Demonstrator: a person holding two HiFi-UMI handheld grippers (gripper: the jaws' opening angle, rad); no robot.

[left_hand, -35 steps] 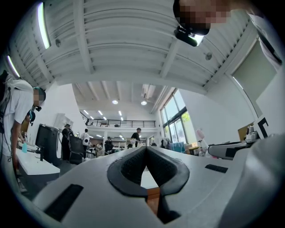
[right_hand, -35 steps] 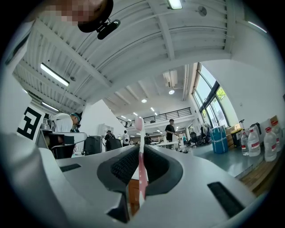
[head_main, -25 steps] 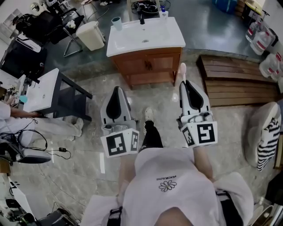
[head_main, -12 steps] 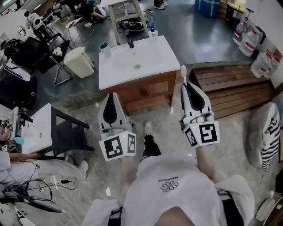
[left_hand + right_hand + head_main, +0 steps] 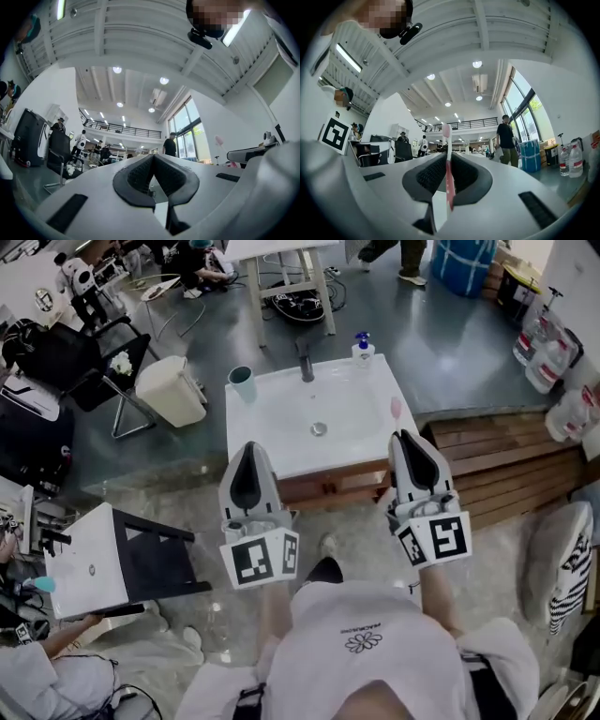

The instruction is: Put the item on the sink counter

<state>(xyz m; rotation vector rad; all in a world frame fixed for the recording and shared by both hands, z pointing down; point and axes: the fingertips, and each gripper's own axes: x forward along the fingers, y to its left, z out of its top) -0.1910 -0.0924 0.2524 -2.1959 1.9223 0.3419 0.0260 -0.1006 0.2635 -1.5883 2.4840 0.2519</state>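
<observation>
The white rectangular sink counter [image 5: 281, 442] sits on a brown wooden cabinet [image 5: 323, 489] in the middle of the head view, with a round drain [image 5: 319, 428] in its basin.

Below it, near the counter's front edge, are the two white grippers with marker cubes. The left claw [image 5: 249, 450] [image 5: 153, 156] has its dark pads closed together, with nothing between them. The right claw [image 5: 405, 437] [image 5: 448, 157] is clamped on the handle of a slim pink-and-white toothbrush [image 5: 396, 410] [image 5: 448, 180]. The toothbrush stands upright out of the pads, bristle head uppermost. In the head view that head shows just inside the counter's right edge, towards the front right corner. I cannot tell how far above the surface it is.

A teal cup [image 5: 242, 383] stands on the counter's rear left corner. A small clear soap bottle with a blue pump [image 5: 363, 350] stands at the rear right corner. Between them, at the middle of the rear edge, is a dark upright faucet [image 5: 305, 361].
</observation>
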